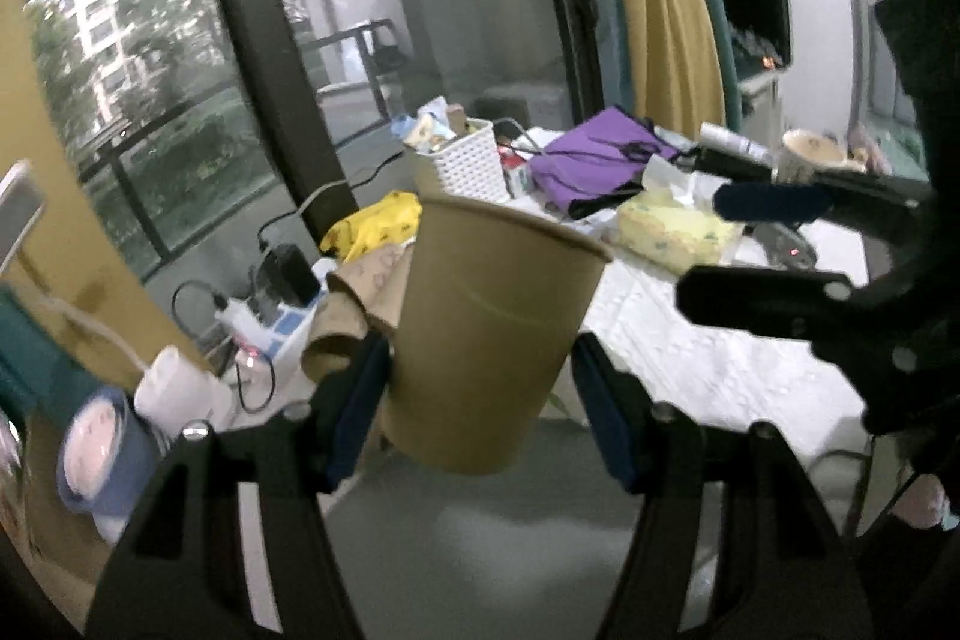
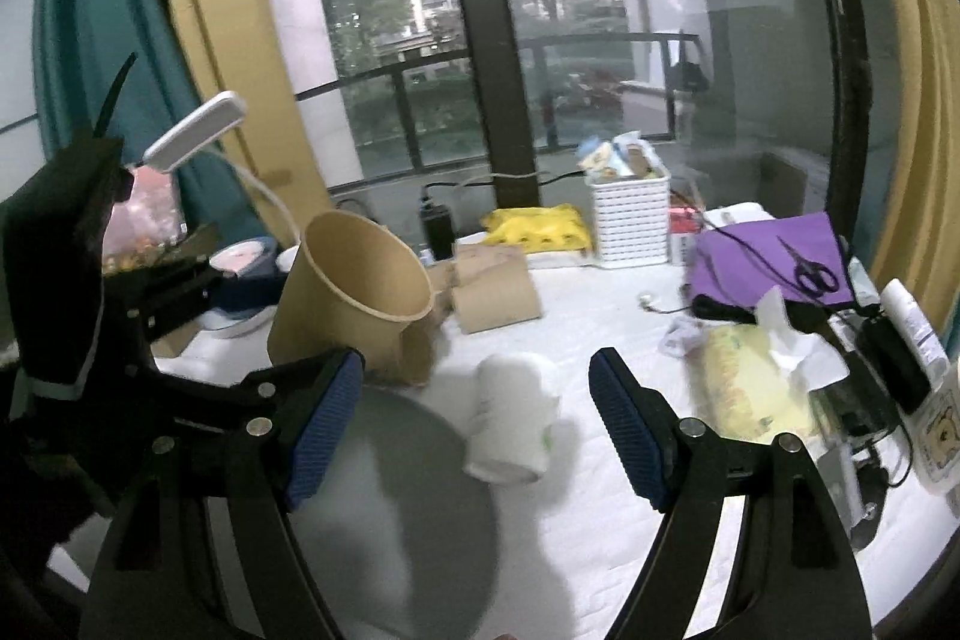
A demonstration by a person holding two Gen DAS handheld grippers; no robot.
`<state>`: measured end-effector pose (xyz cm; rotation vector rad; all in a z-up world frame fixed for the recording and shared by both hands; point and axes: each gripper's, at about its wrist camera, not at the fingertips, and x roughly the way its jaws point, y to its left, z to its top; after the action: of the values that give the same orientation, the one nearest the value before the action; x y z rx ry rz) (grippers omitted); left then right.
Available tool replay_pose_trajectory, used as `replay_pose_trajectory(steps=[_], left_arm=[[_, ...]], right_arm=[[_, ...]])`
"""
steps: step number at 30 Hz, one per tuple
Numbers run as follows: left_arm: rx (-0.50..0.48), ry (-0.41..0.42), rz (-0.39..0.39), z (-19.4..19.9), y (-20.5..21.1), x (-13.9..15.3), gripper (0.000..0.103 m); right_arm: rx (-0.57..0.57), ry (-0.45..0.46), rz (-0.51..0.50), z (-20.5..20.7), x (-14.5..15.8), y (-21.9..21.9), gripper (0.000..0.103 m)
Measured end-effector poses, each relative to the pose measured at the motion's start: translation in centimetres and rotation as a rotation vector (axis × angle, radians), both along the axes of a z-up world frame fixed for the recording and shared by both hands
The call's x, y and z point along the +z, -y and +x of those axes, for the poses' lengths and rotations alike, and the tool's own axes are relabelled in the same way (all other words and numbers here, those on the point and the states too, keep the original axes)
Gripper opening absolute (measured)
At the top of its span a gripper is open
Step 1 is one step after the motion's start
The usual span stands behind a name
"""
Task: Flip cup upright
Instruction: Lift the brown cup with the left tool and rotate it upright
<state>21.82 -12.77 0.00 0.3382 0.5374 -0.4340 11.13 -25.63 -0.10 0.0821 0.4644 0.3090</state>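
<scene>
A brown paper cup (image 1: 486, 334) sits between the fingers of my left gripper (image 1: 480, 400), mouth up and tilted, held in the air above the table. The left pad (image 1: 360, 400) touches its side; a small gap shows at the right pad (image 1: 603, 418). The cup also shows in the right wrist view (image 2: 354, 292), at the left, gripped by the other tool. My right gripper (image 2: 474, 430) is open and empty over a grey round plate (image 2: 408, 508). A white paper cup (image 2: 516, 418) lies on its side beyond the plate.
The white table (image 2: 600, 304) holds a cardboard box (image 2: 495, 289), a white basket (image 2: 630, 220), a purple cloth with scissors (image 2: 810, 271), a yellow tissue pack (image 2: 744, 388), a yellow bag (image 2: 534, 226) and cables. A window stands behind.
</scene>
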Motion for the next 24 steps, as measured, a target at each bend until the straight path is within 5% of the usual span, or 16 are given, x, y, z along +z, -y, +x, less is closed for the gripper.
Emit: replay_pose_trajectory(steps=[17,24], left_arm=[[0.150,0.054,-0.279,-11.1,-6.0,-2.9,0.064],[0.162,0.092,-0.323,-15.7,-7.5,-4.3,0.064]], right_arm=[[0.211,-0.020,0.008,-6.1,0.1,-8.3,0.081],[0.316,-0.040,0.005,-8.4,-0.7,-11.6,0.081]])
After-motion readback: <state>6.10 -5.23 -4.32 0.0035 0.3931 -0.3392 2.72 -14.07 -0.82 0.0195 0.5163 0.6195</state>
